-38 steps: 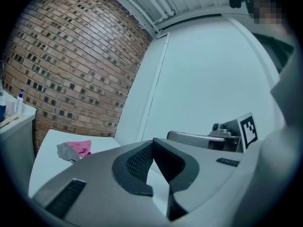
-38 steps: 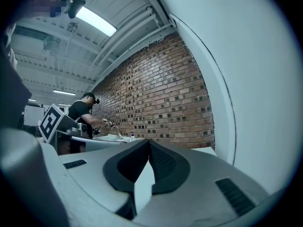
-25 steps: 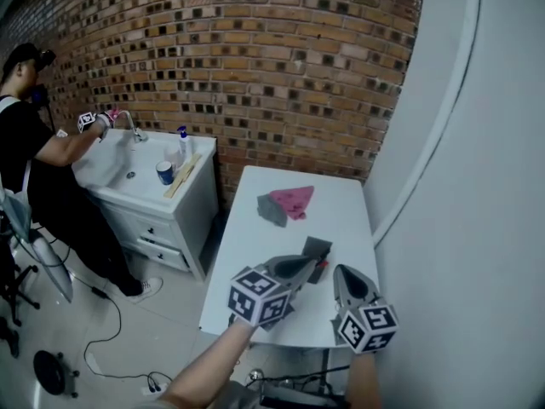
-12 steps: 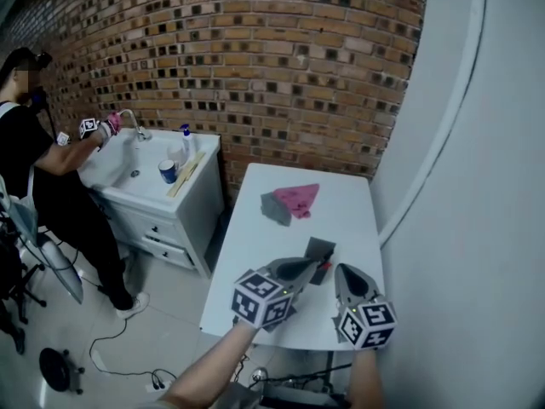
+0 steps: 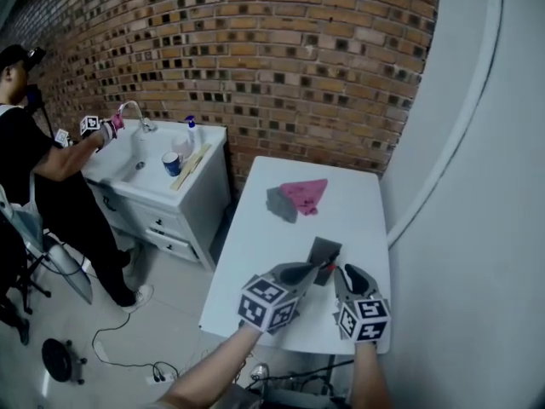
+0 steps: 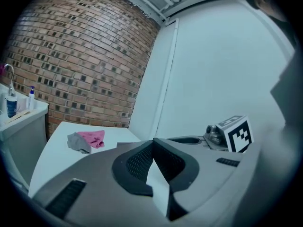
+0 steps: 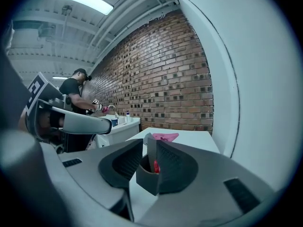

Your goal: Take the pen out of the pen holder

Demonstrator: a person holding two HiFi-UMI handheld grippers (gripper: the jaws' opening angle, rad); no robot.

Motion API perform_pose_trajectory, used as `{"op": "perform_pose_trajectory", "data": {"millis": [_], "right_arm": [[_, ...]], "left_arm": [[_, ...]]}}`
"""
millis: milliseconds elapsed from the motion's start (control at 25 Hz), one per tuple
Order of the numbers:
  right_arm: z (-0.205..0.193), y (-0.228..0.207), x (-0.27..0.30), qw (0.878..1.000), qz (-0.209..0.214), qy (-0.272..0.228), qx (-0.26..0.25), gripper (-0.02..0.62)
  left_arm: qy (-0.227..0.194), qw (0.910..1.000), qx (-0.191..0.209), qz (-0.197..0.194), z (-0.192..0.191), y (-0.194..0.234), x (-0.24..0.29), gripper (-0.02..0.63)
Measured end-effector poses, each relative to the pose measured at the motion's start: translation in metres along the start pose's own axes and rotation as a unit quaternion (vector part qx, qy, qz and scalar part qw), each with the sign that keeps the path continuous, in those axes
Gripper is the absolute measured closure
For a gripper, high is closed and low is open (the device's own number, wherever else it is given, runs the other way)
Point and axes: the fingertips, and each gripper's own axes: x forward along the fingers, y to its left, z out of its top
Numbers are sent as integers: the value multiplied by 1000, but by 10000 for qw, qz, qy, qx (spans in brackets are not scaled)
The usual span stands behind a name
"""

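A dark grey pen holder (image 5: 324,251) stands on the white table (image 5: 264,237), with a red pen (image 5: 328,267) showing at its near side. In the right gripper view the holder (image 7: 147,175) sits low between the jaws, the red pen (image 7: 155,166) inside it. My right gripper (image 5: 348,272) is just right of the holder; its jaws are opening and the pads do not press on anything. My left gripper (image 5: 312,268) points at the holder from the left, its tips meeting, nothing held. The left gripper (image 6: 151,143) faces the wall.
A pink cloth (image 5: 305,194) and a grey cloth (image 5: 281,203) lie at the table's far end. The white wall (image 5: 460,228) runs close along the right. At the left a person (image 5: 34,169) works at a sink cabinet (image 5: 162,186). A cable lies on the floor.
Both grippers have sunk toward the table and now sit closer to the pen holder. The holder and cloths have not moved.
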Motion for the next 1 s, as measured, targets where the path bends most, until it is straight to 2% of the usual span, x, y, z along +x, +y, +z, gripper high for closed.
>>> {"op": "perform_pose_trajectory", "data": {"millis": [160, 240, 520, 880, 1000], "right_arm": [[-26, -12, 21, 9996, -23, 287, 1, 449], [-40, -15, 31, 9990, -14, 440, -6, 442], [-73, -20, 54, 9966, -10, 820, 64, 442], [-76, -20, 69, 9966, 50, 812, 87, 443], [-76, -20, 69, 9968, -20, 804, -16, 486]], "left_arm": [[134, 9998, -53, 102, -14, 8, 7, 603], [194, 9996, -65, 175, -20, 13, 9, 603], [336, 9987, -166, 348, -35, 26, 14, 603], [458, 9978, -256, 404, -50, 31, 19, 603], [494, 9976, -290, 398, -54, 31, 17, 603]]}}
